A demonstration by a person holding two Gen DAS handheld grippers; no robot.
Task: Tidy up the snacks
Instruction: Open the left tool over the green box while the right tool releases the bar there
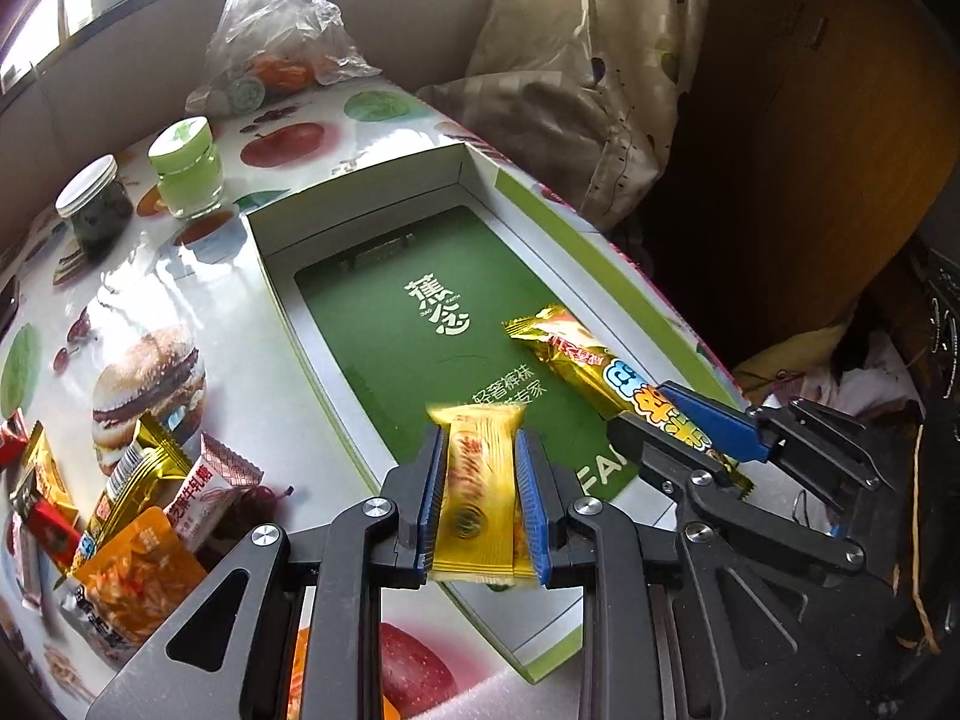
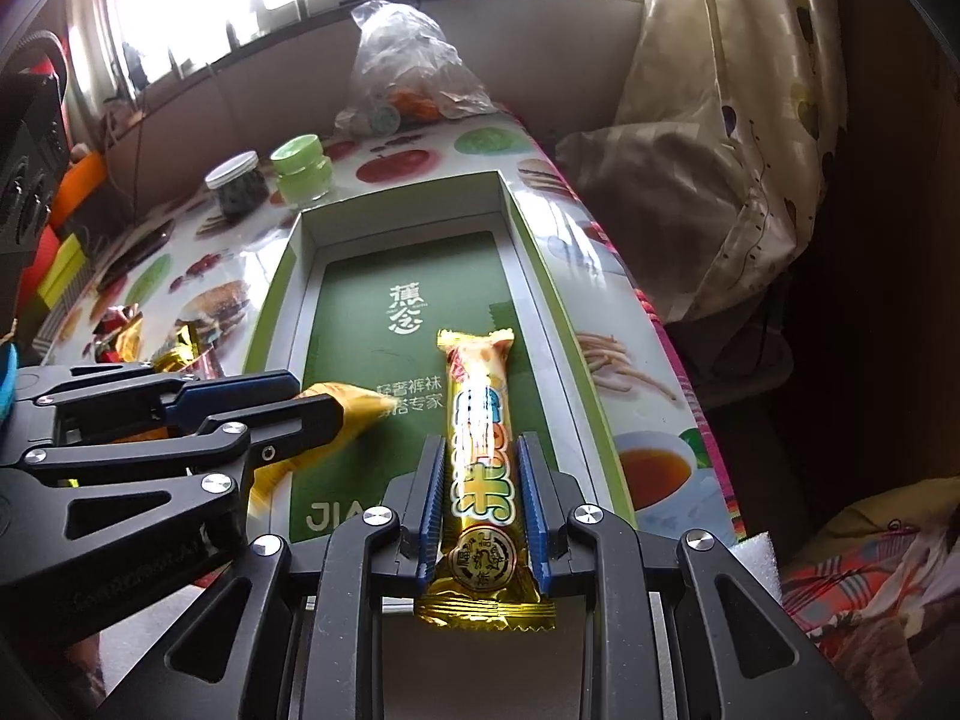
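Observation:
My left gripper (image 1: 480,438) is shut on a small yellow snack packet (image 1: 480,498), held over the near end of the open green-lined box (image 1: 384,312). My right gripper (image 2: 479,447) is shut on a long gold snack bar (image 2: 480,420), which points into the same box (image 2: 354,300). In the left wrist view the right gripper (image 1: 654,405) holds the gold bar (image 1: 576,354) at the box's right side. In the right wrist view the left gripper (image 2: 306,399) holds the yellow packet (image 2: 354,411) at the left. The box floor is otherwise bare.
A heap of several snack packets (image 1: 120,510) lies on the fruit-print table (image 1: 198,300) left of the box. Two jars (image 1: 186,168) and a clear plastic bag (image 1: 276,30) stand at the far end. A curtain (image 1: 588,60) hangs beyond the table's right edge.

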